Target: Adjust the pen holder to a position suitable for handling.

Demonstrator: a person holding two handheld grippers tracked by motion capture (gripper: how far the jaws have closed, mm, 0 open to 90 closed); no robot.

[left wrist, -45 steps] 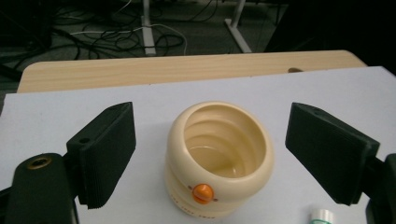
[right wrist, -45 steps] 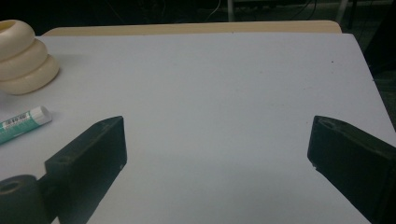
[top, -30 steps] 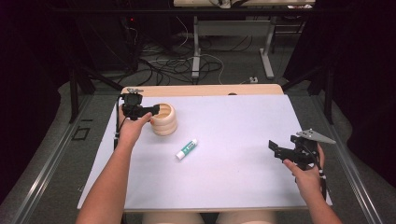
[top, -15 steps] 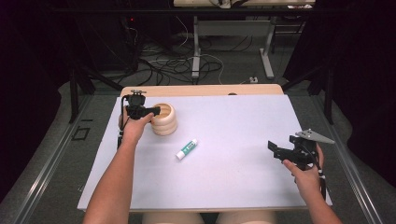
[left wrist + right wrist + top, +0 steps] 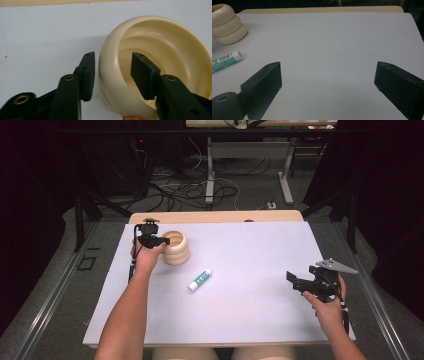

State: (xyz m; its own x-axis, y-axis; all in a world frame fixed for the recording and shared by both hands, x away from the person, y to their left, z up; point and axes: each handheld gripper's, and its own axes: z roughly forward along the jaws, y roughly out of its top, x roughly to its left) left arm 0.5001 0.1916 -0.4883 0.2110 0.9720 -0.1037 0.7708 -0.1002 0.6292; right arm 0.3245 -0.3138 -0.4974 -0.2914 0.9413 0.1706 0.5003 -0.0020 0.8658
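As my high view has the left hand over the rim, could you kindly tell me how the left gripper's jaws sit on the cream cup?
Observer: On the left gripper, one jaw is outside the wall of the cream cup and the other is inside.
Operator: Are the pads pressing?
Observer: No. The jaws have just been closing, but a sliver of gap shows beside each pad.
Operator: And the right gripper?
Observer: The right gripper is open, with nothing between its jaws.

No word, number or brand can be read anywhere. The glue stick, lying on the table at about five o'clock from the cream cup, carries a green label with white print, seen larger in the right gripper view, but the letters are too small and blurred to make out.
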